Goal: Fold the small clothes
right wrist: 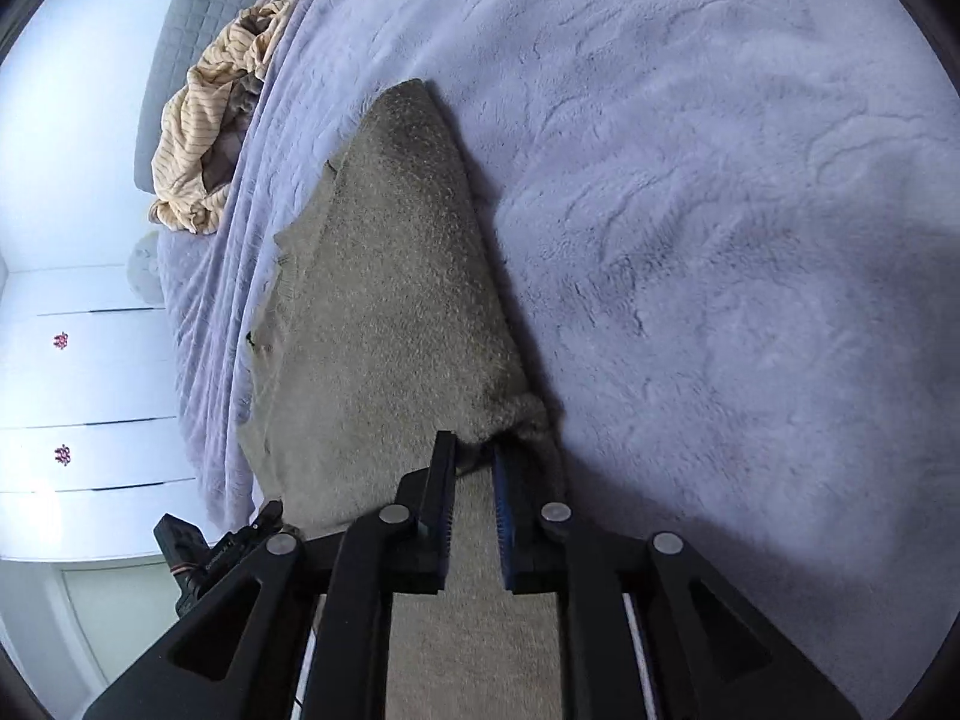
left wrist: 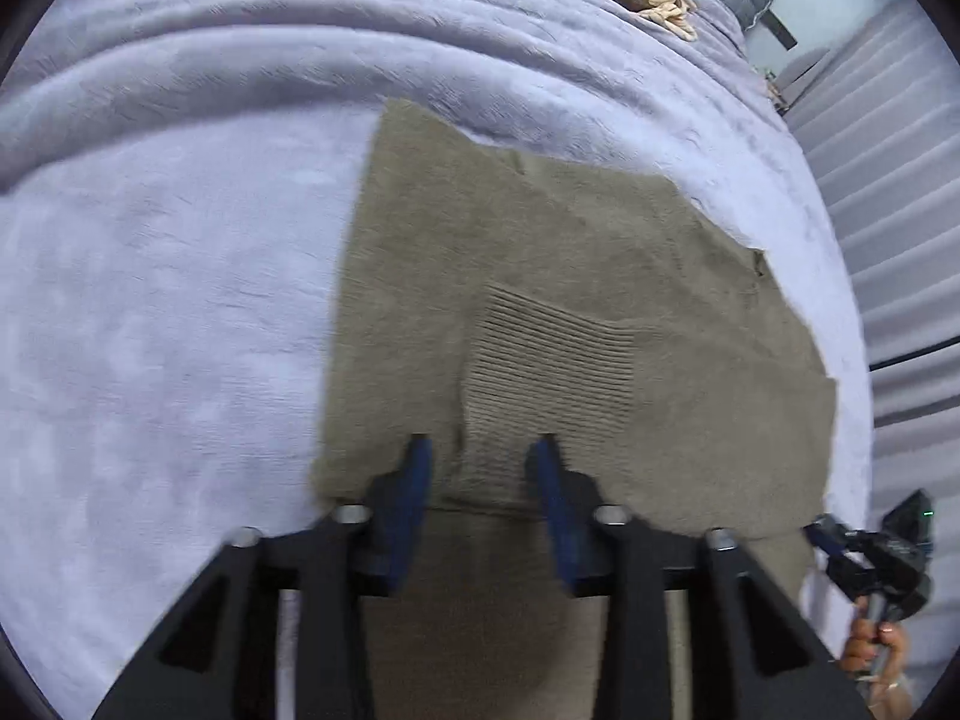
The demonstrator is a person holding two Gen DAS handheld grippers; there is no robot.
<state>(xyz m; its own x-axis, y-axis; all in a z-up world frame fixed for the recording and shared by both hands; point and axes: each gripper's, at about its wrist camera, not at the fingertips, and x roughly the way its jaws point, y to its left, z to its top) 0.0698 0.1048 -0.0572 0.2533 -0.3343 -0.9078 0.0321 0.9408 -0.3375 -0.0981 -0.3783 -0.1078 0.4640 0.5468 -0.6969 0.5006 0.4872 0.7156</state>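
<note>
An olive-brown knit garment (left wrist: pixel 540 276) lies spread on a lilac plush blanket (left wrist: pixel 150 300). It has a ribbed band (left wrist: pixel 552 360) near its middle. My left gripper (left wrist: pixel 483 450) is open, its blue-padded fingers either side of the ribbed band at the garment's near edge. The right gripper shows at the lower right of the left wrist view (left wrist: pixel 870 546), held by a hand. In the right wrist view my right gripper (right wrist: pixel 474 450) is shut on a bunched corner of the garment (right wrist: pixel 390 300), which stretches away from it.
A crumpled yellow striped cloth (right wrist: pixel 210 114) lies at the blanket's far edge, next to a grey quilted pad (right wrist: pixel 198 6). White drawers (right wrist: pixel 78 378) stand beyond the bed's left side. The left gripper's body (right wrist: pixel 198 558) shows at lower left.
</note>
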